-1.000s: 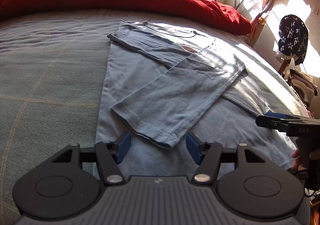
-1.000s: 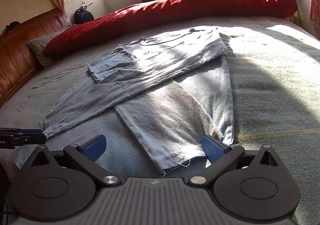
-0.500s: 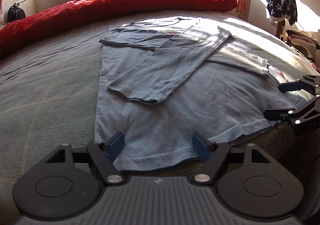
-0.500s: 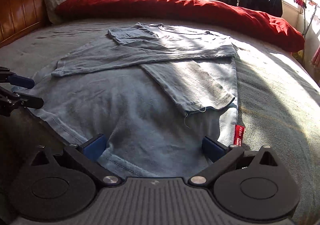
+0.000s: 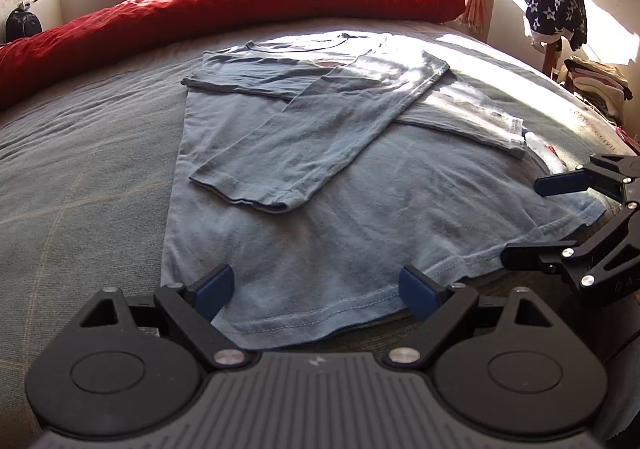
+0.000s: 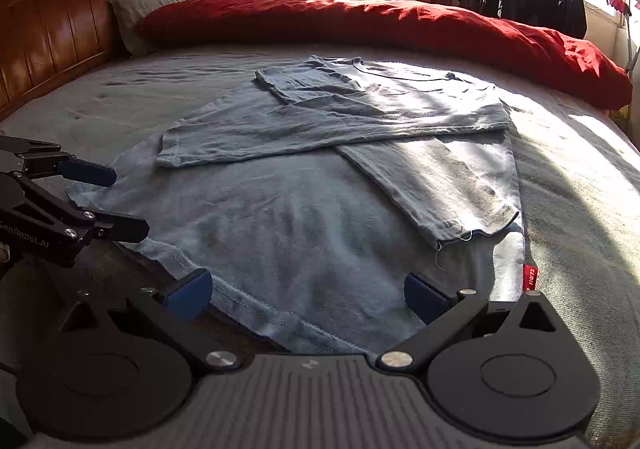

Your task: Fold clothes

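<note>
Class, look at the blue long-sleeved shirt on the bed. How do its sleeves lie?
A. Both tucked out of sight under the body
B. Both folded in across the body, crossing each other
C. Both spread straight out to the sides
B: on the blue shirt both sleeves lie folded across the body, one crossing over the other.

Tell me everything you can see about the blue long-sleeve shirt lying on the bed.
The blue shirt looks like soft, faded cotton knit with a dark-trimmed neckline facing the red duvet. It lies flat on the grey bed cover, both long sleeves folded across its body and crossing each other, with cuffs pointing toward the hem. The stitched hem lies nearest the cameras, and a small red tag sits on one side seam. Sunlight falls across its upper part. The left gripper and right gripper are open at the hem, not clamping it.
</note>
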A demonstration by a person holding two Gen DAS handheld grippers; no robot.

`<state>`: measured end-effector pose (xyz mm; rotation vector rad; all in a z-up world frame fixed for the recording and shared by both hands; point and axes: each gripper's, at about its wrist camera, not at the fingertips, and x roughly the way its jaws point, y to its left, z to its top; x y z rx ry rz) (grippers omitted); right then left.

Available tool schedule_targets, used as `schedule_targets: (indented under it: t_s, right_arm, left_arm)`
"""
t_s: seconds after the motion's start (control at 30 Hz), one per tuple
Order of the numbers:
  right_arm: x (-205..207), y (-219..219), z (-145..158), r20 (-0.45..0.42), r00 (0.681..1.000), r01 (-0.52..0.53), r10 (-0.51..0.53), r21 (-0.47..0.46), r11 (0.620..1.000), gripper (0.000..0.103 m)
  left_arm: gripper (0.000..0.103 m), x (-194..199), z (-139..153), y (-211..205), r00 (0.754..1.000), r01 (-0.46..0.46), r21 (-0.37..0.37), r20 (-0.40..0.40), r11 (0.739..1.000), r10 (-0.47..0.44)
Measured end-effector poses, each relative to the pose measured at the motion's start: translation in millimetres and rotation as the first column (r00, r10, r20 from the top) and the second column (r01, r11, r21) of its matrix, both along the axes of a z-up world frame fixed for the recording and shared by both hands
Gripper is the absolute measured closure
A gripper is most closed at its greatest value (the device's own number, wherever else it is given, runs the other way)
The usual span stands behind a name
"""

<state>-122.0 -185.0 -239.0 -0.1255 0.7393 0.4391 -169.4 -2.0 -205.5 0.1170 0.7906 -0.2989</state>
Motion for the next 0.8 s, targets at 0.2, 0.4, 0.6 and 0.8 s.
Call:
schedule_targets:
  t_s: [0.2,0.4,0.6,0.8]
  right_arm:
    - [-8,-16,-8,-0.027,1.0,0.006,-0.005,0.028,1.0,0.0]
    - [-14,-17,-5,-0.029,1.0,0.002,-0.002,0.001,1.0,0.0]
    - [-20,-17,-1,-0.031,1.0,-0.002,0.001,-0.025,1.0,0.0]
    - [-18,-26,20,0.003,1.0,0.015,-0.016,0.128,0.992,0.0]
  left_arm:
    - [0.001,-4,-7,6,0.999,0.04,-0.017,-0.006,0.999,-0.04]
    - [0.001,-1,-7,2,0.999,0.046,0.011,-0.026,0.999,-0.045]
    - [0.001,-8,16,12,0.999,0.042,-0.051,0.025,0.998,-0.041]
    - [0.001,5,14,7,0.998,0.059,-0.056,0.003,0.997,-0.059]
